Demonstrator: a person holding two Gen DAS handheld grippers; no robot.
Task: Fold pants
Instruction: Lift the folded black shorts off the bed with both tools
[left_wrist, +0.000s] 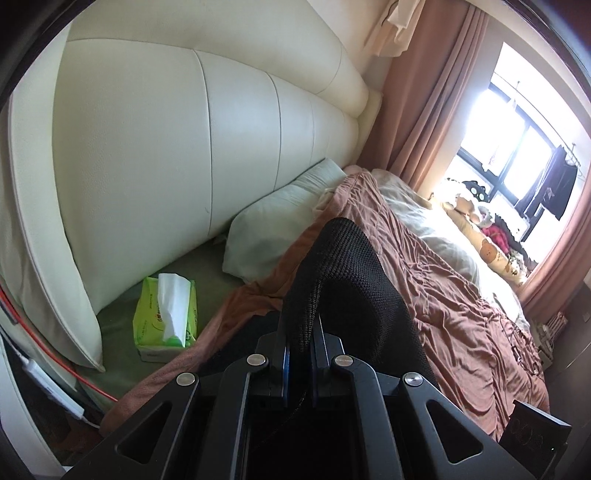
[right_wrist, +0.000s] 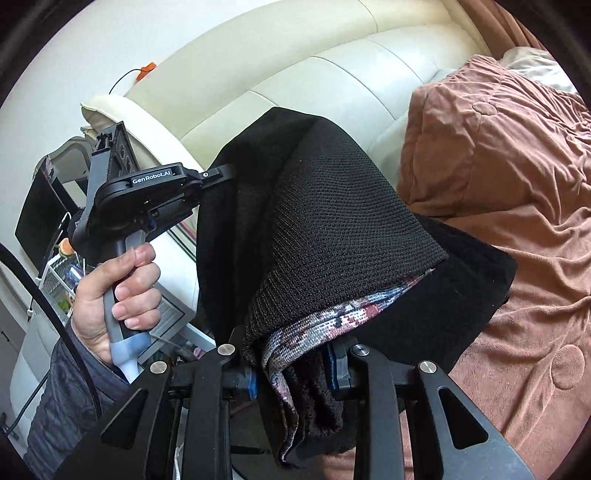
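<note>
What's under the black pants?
The pants hang from both hand-held grippers. Below them lies the brown blanket. A patterned lining peeks out under the hem. Whatever lies directly beneath the cloth is hidden.

The cream padded leather headboard (left_wrist: 184, 147) is the landmark: before its foot lies the green tissue pack (left_wrist: 166, 317); right of that, a pale pillow (left_wrist: 273, 229) leans on it; the brown quilted blanket (left_wrist: 461, 314) spreads further right.

Headboard (left_wrist: 147, 147): cream, padded, at your 10 o'clock.
Bed (left_wrist: 461, 314): rumpled brown cover, at 2 o'clock.
Window (left_wrist: 517, 140): glaring, pink curtains (left_wrist: 424, 92) beside it.
</note>
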